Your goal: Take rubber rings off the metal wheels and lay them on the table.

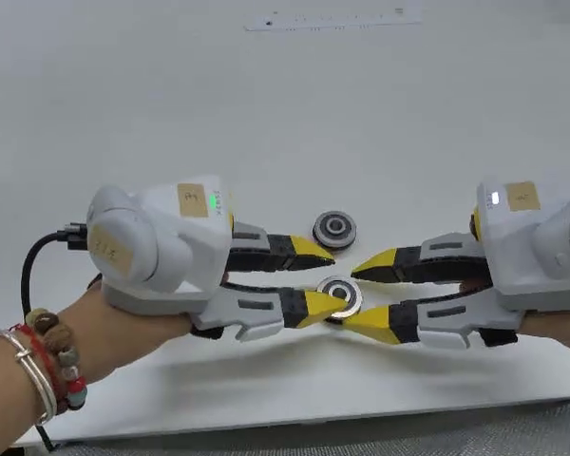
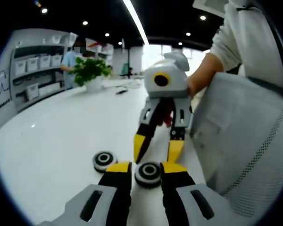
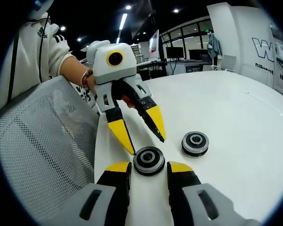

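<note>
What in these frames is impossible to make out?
- Edges of rubber rings on near wheel, far wheel: too small, blurred, every view.
- Whether left gripper or right gripper grips the near wheel: yellow tips overlap it, head view.
- Print on paper strip: too small, head view.

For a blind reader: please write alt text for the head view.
The left gripper and the right gripper, with open yellow-tipped black jaws, face each other across a black-ringed round metal wheel on a white table. A second wheel lies beyond.
</note>
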`<state>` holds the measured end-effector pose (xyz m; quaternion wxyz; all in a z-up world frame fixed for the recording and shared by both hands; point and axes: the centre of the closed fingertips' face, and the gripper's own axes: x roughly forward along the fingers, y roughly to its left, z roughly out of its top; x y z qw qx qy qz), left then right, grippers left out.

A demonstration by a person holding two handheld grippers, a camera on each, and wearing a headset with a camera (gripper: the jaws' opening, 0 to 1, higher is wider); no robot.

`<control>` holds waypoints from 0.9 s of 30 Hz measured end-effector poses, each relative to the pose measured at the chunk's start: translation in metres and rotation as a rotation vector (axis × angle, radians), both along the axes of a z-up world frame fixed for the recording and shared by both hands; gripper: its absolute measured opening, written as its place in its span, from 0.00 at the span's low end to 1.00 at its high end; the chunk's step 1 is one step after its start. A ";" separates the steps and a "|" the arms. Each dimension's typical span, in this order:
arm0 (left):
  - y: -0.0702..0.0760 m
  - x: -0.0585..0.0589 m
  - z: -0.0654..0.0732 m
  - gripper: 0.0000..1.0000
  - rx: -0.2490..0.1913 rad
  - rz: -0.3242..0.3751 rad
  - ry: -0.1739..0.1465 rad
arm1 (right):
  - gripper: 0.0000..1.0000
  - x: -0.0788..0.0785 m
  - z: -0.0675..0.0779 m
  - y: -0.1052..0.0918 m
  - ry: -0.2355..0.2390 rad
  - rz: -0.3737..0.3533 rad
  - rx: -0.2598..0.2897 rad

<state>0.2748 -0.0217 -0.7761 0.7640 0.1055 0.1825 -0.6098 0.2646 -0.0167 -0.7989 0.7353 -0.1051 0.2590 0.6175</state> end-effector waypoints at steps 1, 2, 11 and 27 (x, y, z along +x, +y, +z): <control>-0.001 -0.001 0.000 0.26 -0.004 -0.002 0.006 | 0.26 -0.002 0.000 0.001 0.003 0.011 -0.001; -0.001 -0.002 0.000 0.26 -0.001 -0.003 0.002 | 0.27 -0.005 -0.002 0.001 -0.001 0.023 -0.013; -0.004 -0.012 -0.012 0.23 0.033 -0.044 -0.003 | 0.26 -0.005 0.000 0.002 -0.030 0.033 -0.026; -0.003 -0.005 -0.014 0.16 0.031 -0.044 -0.033 | 0.21 -0.004 0.001 -0.002 -0.044 0.051 -0.045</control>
